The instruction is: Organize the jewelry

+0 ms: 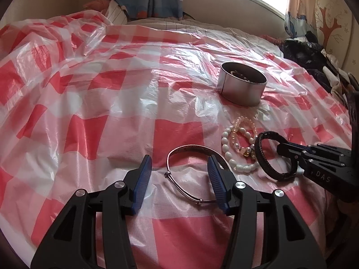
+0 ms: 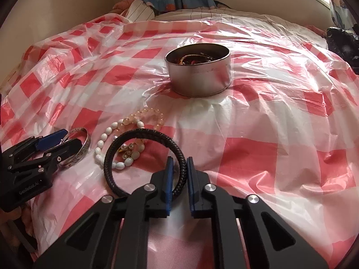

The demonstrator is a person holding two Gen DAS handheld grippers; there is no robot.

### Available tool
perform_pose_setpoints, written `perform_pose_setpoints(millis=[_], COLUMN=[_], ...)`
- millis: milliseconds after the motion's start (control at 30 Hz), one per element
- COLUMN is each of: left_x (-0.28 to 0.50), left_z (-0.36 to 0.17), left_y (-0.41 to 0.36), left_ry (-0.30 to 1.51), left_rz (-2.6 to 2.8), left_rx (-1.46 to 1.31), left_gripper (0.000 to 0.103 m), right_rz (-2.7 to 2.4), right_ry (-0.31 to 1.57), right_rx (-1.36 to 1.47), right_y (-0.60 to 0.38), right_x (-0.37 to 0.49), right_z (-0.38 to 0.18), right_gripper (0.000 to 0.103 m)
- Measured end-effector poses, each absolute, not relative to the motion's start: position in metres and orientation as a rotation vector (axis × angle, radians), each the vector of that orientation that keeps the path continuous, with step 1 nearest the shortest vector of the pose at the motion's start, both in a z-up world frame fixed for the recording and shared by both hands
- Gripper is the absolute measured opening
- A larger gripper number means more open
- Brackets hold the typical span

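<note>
Looking from the left wrist, the left gripper (image 1: 179, 168) stands spread around the silver bangle (image 1: 190, 172); it should close squarely. From the right wrist, the right gripper (image 2: 180, 168) pinches the black braided bracelet (image 2: 145, 157); the tin (image 2: 198, 74) waits at twelve o'clock, so lift straight.

Bed (image 2: 269, 11), checked plastic sheet (image 2: 258, 134) over it; tin (image 2: 202, 80), bracelets (image 2: 125, 139) on sheet

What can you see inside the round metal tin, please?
The tin holds a dark tangle of jewelry, with a gold-coloured band and reddish bits showing. Its wall hides the bottom, so the pieces cannot be counted.
</note>
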State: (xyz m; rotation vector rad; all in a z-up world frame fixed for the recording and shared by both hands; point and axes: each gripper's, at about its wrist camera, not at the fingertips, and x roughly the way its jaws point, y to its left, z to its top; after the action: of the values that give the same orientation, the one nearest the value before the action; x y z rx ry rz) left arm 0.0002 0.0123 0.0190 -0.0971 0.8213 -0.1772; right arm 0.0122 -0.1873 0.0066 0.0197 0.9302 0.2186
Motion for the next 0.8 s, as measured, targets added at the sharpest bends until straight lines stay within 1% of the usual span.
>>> perform_pose_setpoints(millis=[100, 167, 267, 300, 333, 400, 533, 567, 600, 633, 767, 800], left_x=[0.001, 0.002, 0.003, 0.003, 0.003, 0.002, 0.001, 0.001, 0.001, 0.002, 0.003, 0.003], left_z=[0.018, 0.017, 0.015, 0.015, 0.014, 0.015, 0.015, 0.015, 0.015, 0.014, 0.013, 0.013], left_y=[0.022, 0.019, 0.017, 0.016, 0.015, 0.009, 0.004, 0.004, 0.003, 0.002, -0.001, 0.000], left_ry=[0.819, 0.824, 0.833, 0.837, 0.840, 0.838, 0.832, 0.834, 0.838, 0.842, 0.847, 0.849], left_rz=[-0.170, -0.159, -0.143, -0.144, -0.147, -0.152, -0.159, -0.159, -0.158, -0.153, -0.146, -0.146], left_rx=[-0.155, -0.134, -0.113, -0.109, -0.097, -0.064, -0.028, -0.026, -0.019, -0.009, 0.006, 0.005], left_gripper=[0.048, 0.046, 0.033, 0.024, 0.018, 0.013, 0.009, 0.009, 0.009, 0.010, 0.010, 0.010], right_rz=[0.186, 0.179, 0.183, 0.185, 0.185, 0.186, 0.176, 0.172, 0.173, 0.170, 0.163, 0.163], right_ry=[0.909, 0.901, 0.896, 0.897, 0.896, 0.903, 0.918, 0.922, 0.927, 0.931, 0.941, 0.944], right_rx=[0.062, 0.079, 0.082, 0.082, 0.083, 0.083, 0.087, 0.088, 0.089, 0.084, 0.061, 0.056], right_y=[-0.200, -0.205, -0.206, -0.205, -0.205, -0.205, -0.206, -0.206, -0.206, -0.206, -0.203, -0.202], right_x=[0.012, 0.012, 0.012, 0.012, 0.012, 0.012, 0.014, 0.015, 0.015, 0.015, 0.016, 0.016], right_z=[0.012, 0.014, 0.016, 0.016, 0.016, 0.015, 0.012, 0.011, 0.011, 0.009, 0.006, 0.006], right_gripper=[0.010, 0.009, 0.009, 0.009, 0.009, 0.009, 0.010, 0.015, 0.026, 0.030, 0.030, 0.028])
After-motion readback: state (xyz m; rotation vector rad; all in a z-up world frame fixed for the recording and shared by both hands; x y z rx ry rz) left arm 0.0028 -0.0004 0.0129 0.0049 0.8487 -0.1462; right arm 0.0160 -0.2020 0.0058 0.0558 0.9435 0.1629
